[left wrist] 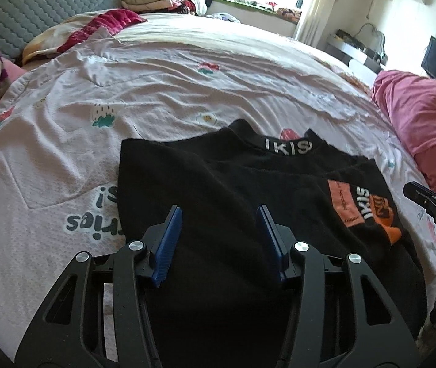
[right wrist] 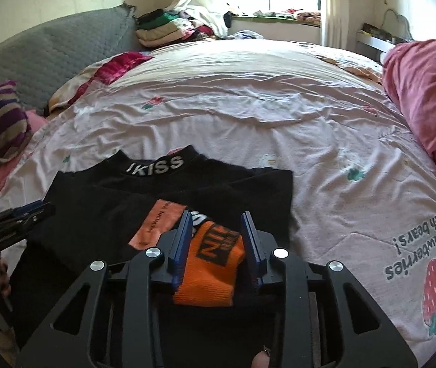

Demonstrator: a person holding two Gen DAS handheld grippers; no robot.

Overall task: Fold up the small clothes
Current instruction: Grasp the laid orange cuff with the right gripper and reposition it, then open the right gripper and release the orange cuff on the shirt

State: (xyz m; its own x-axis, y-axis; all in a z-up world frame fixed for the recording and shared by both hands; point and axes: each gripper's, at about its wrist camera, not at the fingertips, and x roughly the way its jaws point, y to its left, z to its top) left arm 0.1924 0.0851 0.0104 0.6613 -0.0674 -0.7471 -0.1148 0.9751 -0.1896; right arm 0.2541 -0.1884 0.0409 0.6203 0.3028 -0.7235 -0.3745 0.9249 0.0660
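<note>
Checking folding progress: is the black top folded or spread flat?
Partly folded: black top has its orange-cuffed sleeve laid across its body.

We saw the left gripper (left wrist: 219,214), its blue-padded jaws parted, above a black knit garment (left wrist: 218,190) with white lettering and an orange cuff (left wrist: 391,233), spread on the pale pink printed bedsheet (left wrist: 187,92); the right gripper (left wrist: 432,205) showed at the right edge.

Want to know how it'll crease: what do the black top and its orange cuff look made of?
Black top: seemingly soft matte knit, perhaps fleecy; light-absorbing, limp folds. Orange cuff: ribbed stretch knit, judging by fine parallel ridges. Fibre unclear.
</note>
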